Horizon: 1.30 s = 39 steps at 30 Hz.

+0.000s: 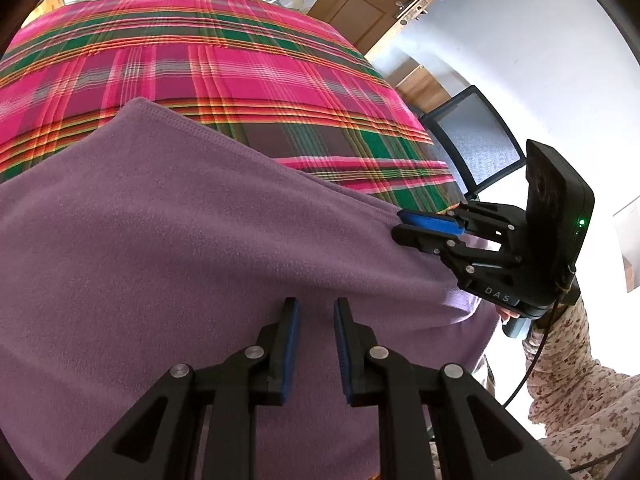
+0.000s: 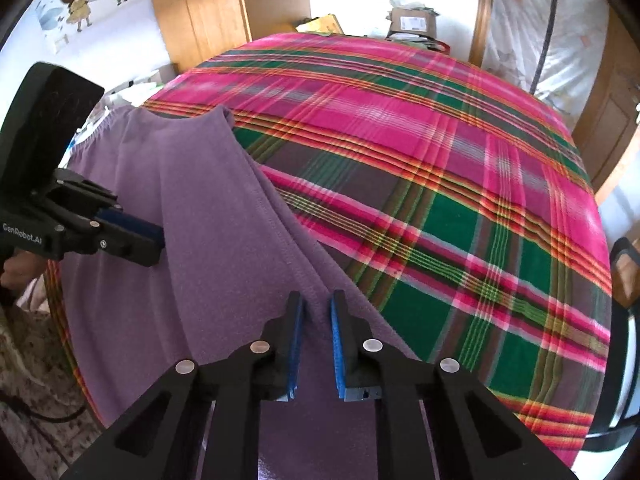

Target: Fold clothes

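Observation:
A purple fleece garment [image 1: 180, 220] lies spread on the near part of a plaid bedspread [image 1: 240, 64]. In the right wrist view its gathered waistband end [image 2: 120, 124] points away from me. My right gripper [image 2: 317, 300] is shut on a raised, seamed ridge of the garment [image 2: 180, 184] at its right edge. From the left wrist view, creases run out from that right gripper [image 1: 400, 224]. My left gripper [image 1: 316, 308] sits over the garment's smooth middle with its jaws a little apart and no fold rising between them. It reaches in from the left [image 2: 160, 240].
The pink and green bedspread [image 2: 400, 140] covers the whole bed. A mesh office chair [image 1: 476, 144] stands at the bed's right side. A floral sleeve [image 1: 576, 360] holds the right gripper. A wooden wardrobe [image 2: 208, 12] and cardboard boxes [image 2: 412, 20] are beyond the far edge.

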Each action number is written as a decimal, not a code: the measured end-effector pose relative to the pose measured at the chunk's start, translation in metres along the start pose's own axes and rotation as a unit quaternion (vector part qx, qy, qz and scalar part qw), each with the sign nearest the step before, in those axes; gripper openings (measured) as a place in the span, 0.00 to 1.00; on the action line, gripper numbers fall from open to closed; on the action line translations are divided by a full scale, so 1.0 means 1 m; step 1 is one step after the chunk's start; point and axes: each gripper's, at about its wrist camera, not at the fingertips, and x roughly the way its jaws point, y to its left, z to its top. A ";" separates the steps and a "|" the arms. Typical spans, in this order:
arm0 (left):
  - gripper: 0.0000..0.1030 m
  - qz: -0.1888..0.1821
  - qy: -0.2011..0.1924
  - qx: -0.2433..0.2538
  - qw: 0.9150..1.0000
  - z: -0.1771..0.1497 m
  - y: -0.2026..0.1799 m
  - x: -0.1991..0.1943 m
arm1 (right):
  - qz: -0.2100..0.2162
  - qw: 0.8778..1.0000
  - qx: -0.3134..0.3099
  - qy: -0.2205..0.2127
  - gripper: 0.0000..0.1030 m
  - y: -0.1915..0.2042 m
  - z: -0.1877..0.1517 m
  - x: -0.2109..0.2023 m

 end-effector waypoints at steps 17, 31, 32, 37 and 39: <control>0.17 0.001 -0.003 0.001 1.000 -0.001 0.000 0.000 | -0.012 1.000 0.020 -0.020 0.05 0.004 0.000 0.000; 0.17 -0.002 -0.004 -0.004 1.000 -0.004 0.002 -0.002 | -0.040 0.998 0.050 -0.025 0.09 -0.013 0.009 0.005; 0.17 -0.001 -0.004 -0.004 1.000 -0.005 0.001 -0.003 | -0.045 0.997 0.050 -0.024 0.11 -0.013 0.009 0.004; 0.17 0.005 -0.005 -0.001 1.000 -0.011 0.000 -0.007 | -0.086 0.994 0.057 -0.036 0.12 -0.011 0.006 -0.013; 0.17 0.006 -0.004 0.000 1.000 -0.015 0.000 -0.009 | -0.104 0.991 0.070 -0.042 0.13 -0.016 0.001 -0.024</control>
